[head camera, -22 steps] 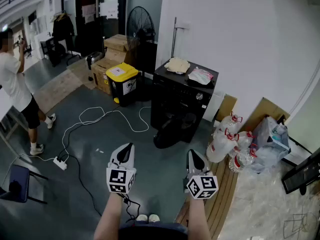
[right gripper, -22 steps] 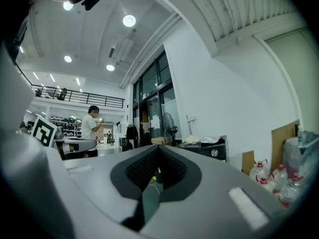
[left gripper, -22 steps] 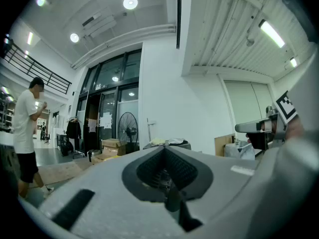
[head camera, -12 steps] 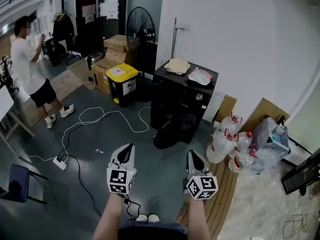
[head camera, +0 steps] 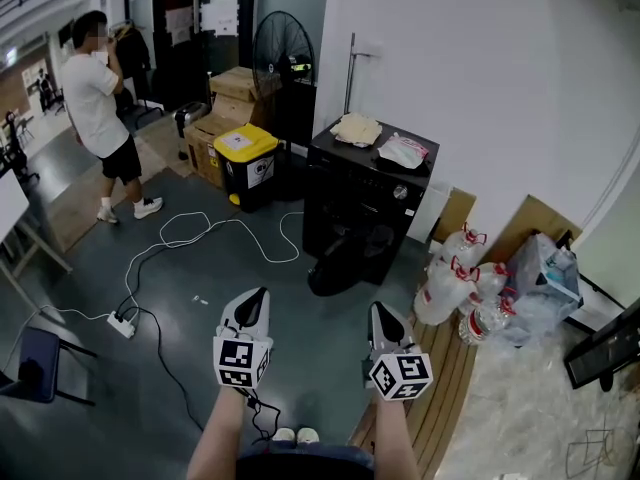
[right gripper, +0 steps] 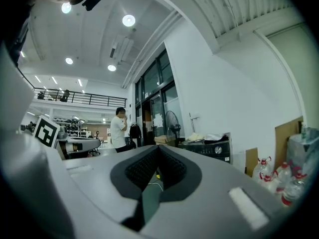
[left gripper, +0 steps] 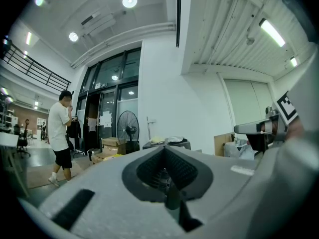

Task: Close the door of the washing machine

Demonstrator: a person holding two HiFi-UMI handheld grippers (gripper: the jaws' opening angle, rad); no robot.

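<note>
At the bottom centre of the head view, the person's forearms reach forward over a pair of pale shoes [head camera: 295, 435]. The left gripper [head camera: 257, 296] and the right gripper [head camera: 378, 310] are held side by side and level, each with its marker cube nearest the camera. In each gripper view, the two jaws meet in a thin seam with nothing between them, so both claws are closed and empty.

Beyond the grippers lies the dark grey floor [head camera: 300, 318]. A white cable [head camera: 215, 230] loops across it to a power strip [head camera: 120, 326] at the left, and a blue chair [head camera: 30, 366] sits at the lower left edge. To the right, wooden boards [head camera: 450, 378] lie beside a cluster of clear water bottles [head camera: 455, 278] and a plastic bag [head camera: 540, 278].

Right of centre, well apart from both grippers, the black washing machine [head camera: 365, 203] stands against the white wall. Its round door [head camera: 335, 266] hangs open, swung out low toward the lower left of the machine's front. On top of the machine are a beige cloth [head camera: 355, 128] and a pale packet [head camera: 402, 151].

Left of the machine stands a yellow-lidded bin [head camera: 245, 163], with cardboard boxes [head camera: 232, 98] and a black standing fan [head camera: 282, 56] behind it. In the upper left, farthest off, stands a person [head camera: 105, 118] in a white shirt and dark shorts.
</note>
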